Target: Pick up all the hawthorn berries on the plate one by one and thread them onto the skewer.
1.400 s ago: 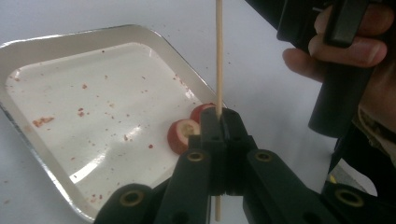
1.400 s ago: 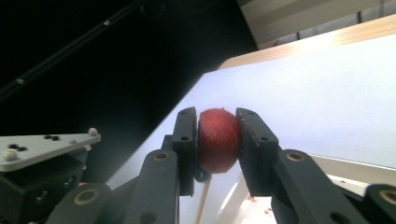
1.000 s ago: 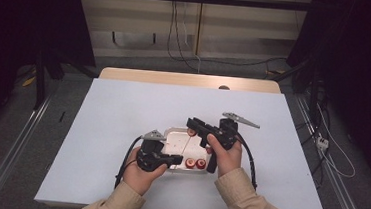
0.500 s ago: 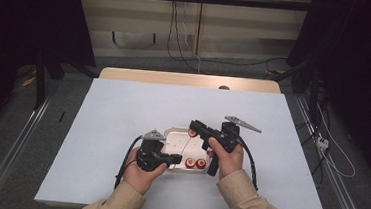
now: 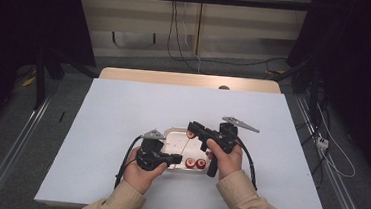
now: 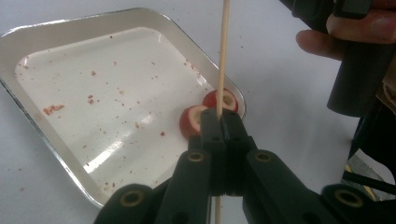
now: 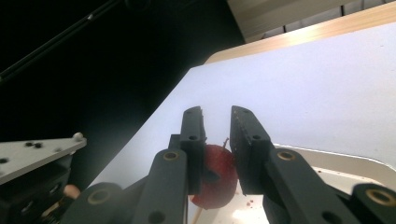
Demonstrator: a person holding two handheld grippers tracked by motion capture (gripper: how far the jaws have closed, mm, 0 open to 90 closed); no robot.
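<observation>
A thin wooden skewer (image 6: 223,56) is pinched between the pressed-together jaws of the left hand-held gripper (image 6: 219,119), which clamp it near its lower end; the stick rises from those jaws and slants away over the tray. In the high view the skewer (image 5: 184,145) runs from the left hand-held gripper (image 5: 175,159) up toward the right hand-held gripper (image 5: 191,130), where a red fruit piece (image 5: 190,134) sits at its far end. In the right gripper view that red fruit piece (image 7: 215,179) sits between the jaws of the right hand-held gripper (image 7: 218,126), low between them near their base rather than at the tips, with the pads against its sides; a bit of the skewer (image 7: 196,215) shows beneath it.

Two more halved red fruit pieces (image 6: 194,120) lie side by side in the near corner of a shallow white tray (image 6: 70,28), just beyond the left jaw tips, cut faces turned up. In the high view they (image 5: 195,163) rest at the tray's (image 5: 171,132) front edge, between the two hands. Small red crumbs are scattered over the tray floor.

The tray stands on a white tabletop (image 5: 123,104), near its front middle. The left hand (image 5: 140,173) and the right hand (image 5: 226,160) come in from the bottom edge in tan sleeves, one on either side of the tray
</observation>
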